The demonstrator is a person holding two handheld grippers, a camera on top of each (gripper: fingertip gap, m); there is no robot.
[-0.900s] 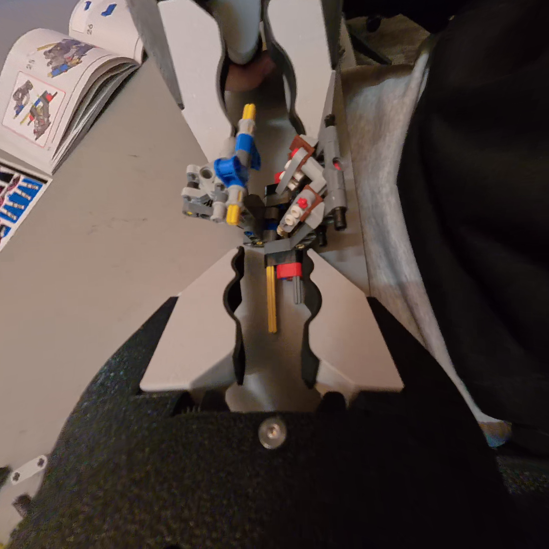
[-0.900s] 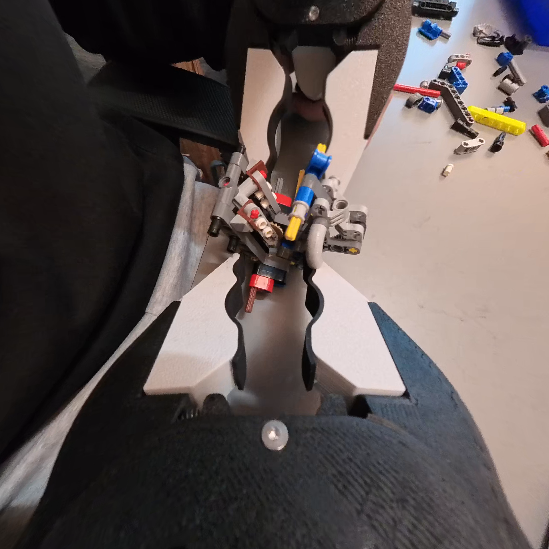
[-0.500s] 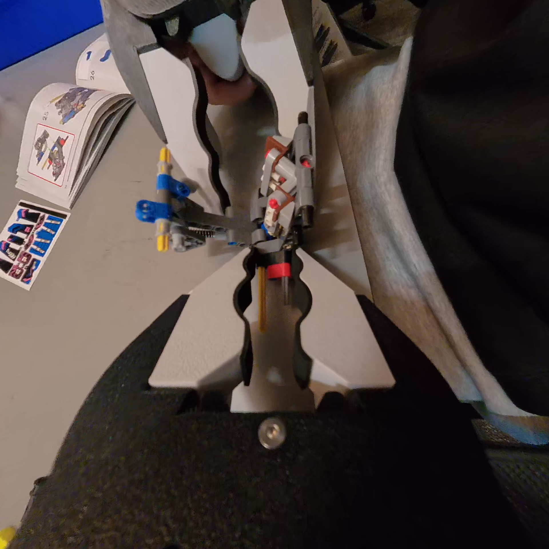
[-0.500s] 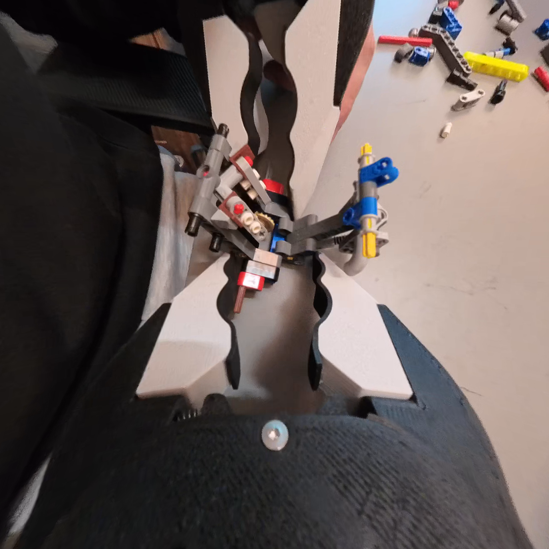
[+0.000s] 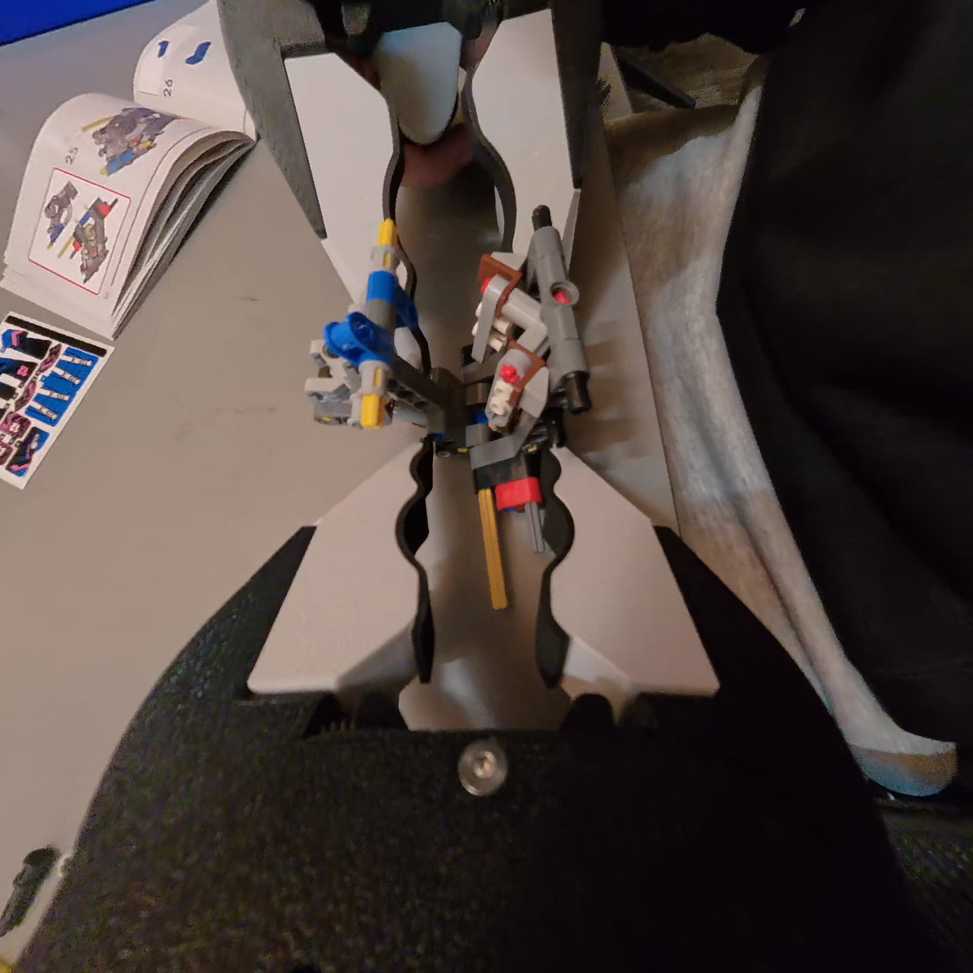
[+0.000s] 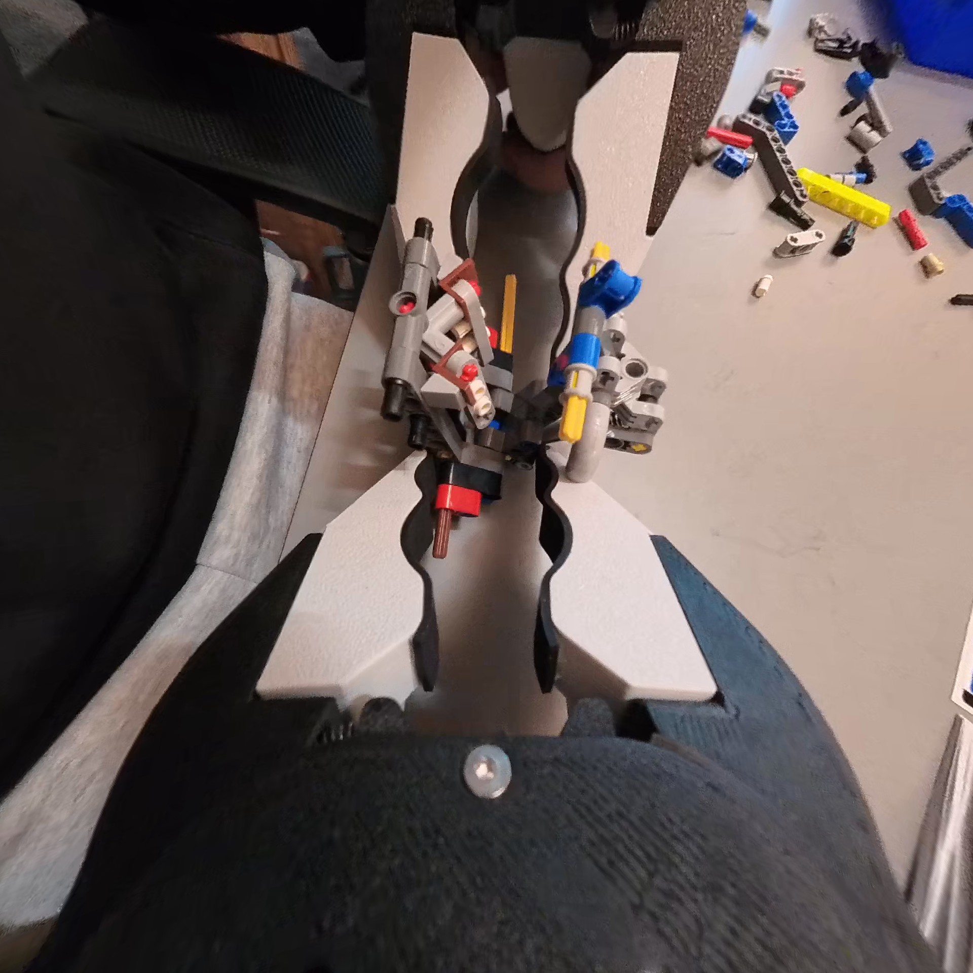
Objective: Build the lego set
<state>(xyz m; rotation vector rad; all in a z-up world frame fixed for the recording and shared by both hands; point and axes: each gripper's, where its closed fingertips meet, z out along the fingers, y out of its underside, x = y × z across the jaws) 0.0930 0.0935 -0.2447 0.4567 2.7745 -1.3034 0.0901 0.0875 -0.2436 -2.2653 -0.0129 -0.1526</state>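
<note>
The small half-built lego model of grey, black, blue, yellow and red plastic pieces (image 5: 463,379) is being held up in the air between the two claws, just above the near edge of the flat grey worktop (image 5: 174,474) and in front of a person in dark clothes. The left claw (image 5: 482,455) is pinching the dark middle of the model from one end, with its two tips pressed close on it. The right claw (image 6: 476,455) is pinching the same middle from the other end, also closed tight on it. I think both are gripping so that the model cannot wobble or spin while it is being checked or pushed together. A blue and yellow side arm (image 5: 374,337) is sticking out toward the worktop, and a grey tube with brown corner bits (image 5: 553,310) is sticking out toward the person. A thin yellow rod (image 5: 492,547) and a red block (image 5: 518,495) are poking back between the left claw's fingers. An open paper instruction booklet (image 5: 100,205) and a sheet of blue and pink stickers (image 5: 37,389) are lying on the worktop nearby, probably so the steps are easy to look at. Loose plastic pieces in many colours (image 6: 821,174) are lying spread out farther off, well apart from the model, waiting to be picked. The build looks only partly done.
</note>
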